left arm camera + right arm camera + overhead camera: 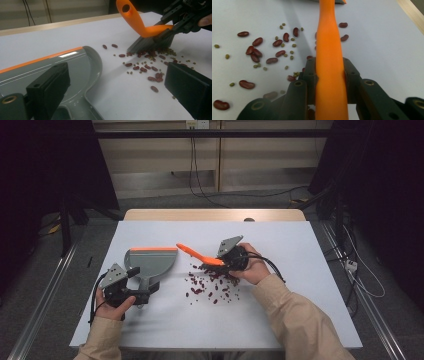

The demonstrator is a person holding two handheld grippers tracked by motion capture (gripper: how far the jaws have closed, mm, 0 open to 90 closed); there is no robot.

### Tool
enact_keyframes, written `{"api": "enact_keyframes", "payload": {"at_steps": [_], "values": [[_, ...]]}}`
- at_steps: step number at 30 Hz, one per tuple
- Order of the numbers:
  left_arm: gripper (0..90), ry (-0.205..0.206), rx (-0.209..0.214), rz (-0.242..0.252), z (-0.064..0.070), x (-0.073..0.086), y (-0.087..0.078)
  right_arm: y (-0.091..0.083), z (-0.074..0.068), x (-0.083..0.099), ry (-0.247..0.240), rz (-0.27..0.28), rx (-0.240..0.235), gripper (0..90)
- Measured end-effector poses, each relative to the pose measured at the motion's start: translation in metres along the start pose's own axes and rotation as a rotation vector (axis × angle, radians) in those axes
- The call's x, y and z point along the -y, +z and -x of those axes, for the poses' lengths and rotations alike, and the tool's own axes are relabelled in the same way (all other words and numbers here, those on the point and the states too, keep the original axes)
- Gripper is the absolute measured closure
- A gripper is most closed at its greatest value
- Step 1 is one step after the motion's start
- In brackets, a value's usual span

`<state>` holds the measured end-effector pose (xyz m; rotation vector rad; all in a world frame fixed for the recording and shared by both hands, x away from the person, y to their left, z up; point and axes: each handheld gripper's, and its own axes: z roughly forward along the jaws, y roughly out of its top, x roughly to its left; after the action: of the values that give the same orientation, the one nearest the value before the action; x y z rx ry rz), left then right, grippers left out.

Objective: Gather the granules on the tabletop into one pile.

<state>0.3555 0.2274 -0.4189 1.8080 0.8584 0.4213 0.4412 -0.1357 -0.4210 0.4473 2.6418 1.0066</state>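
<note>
Sweep barely begun. Right gripper [226, 261] jaws clamp the brush [329, 62] at the beans [212, 282], all scattered on the surface [300, 270]. Left gripper [131, 292] jaws stand wide around the dustpan [150, 261] handle (pan empty).

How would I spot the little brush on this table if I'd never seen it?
Start at the white table and find the scatter of red and green beans near its middle. The brush stands over them, clamped in the right gripper. Its bright orange handle slants up toward the grey dustpan, dark bristles below.
</note>
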Motion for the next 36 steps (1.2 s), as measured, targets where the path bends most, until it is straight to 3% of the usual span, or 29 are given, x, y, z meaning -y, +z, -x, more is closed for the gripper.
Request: {"api": "enact_keyframes", "payload": {"at_steps": [6, 12, 23, 29, 36], "values": [[6.0, 0.0, -0.001, 0.0, 0.0, 0.0, 0.0, -0.006, 0.0, -0.004, -0.003, 0.039, 0.031, 71.1], [6.0, -0.003, 0.0, 0.0, 0.0, 0.0, 0.0, -0.009, 0.023, -0.014, 0.052, 0.106, 0.083, 71.1], [6.0, -0.014, 0.001, -0.001, -0.001, 0.0, 0.0, 0.038, 0.05, -0.03, 0.094, 0.116, 0.12, 71.1], [6.0, -0.024, -0.005, 0.001, -0.004, 0.002, -0.002, 0.057, 0.057, -0.039, 0.047, 0.071, 0.109, 71.1], [6.0, -0.023, -0.013, 0.0, -0.005, 0.002, -0.004, 0.06, 0.043, -0.041, -0.045, 0.036, 0.036, 70.9]]}}
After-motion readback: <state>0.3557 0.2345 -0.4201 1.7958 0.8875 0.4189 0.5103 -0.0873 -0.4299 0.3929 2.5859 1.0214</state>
